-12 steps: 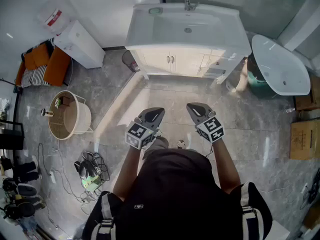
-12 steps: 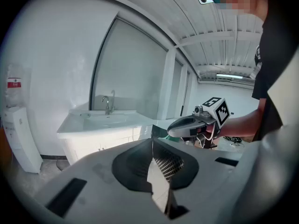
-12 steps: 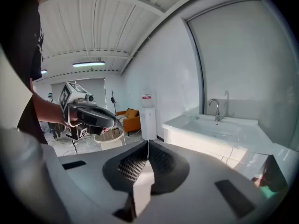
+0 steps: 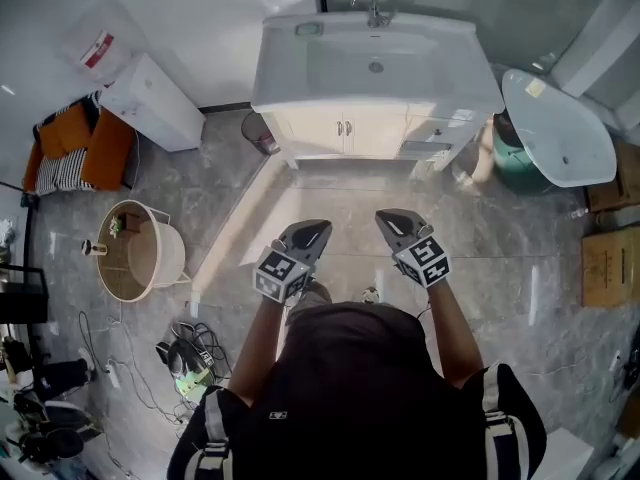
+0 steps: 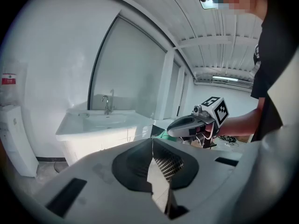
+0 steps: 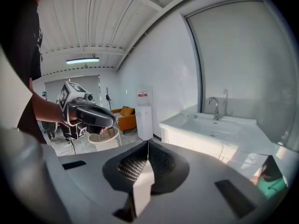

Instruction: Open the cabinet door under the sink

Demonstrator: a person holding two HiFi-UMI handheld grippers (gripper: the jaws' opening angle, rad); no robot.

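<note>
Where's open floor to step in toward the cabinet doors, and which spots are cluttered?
Open: the bare floor between the left hand-held gripper, the right hand-held gripper and the cabinet doors. Crowded: a dark bin beside the cabinet's left corner, a green bucket and white basin at its right, cables and a round basket far left.

Handles (image 4: 343,127) on the cabinet door (image 4: 318,130) are too small to tell; the cardboard box (image 4: 610,266) is cut off.
</note>
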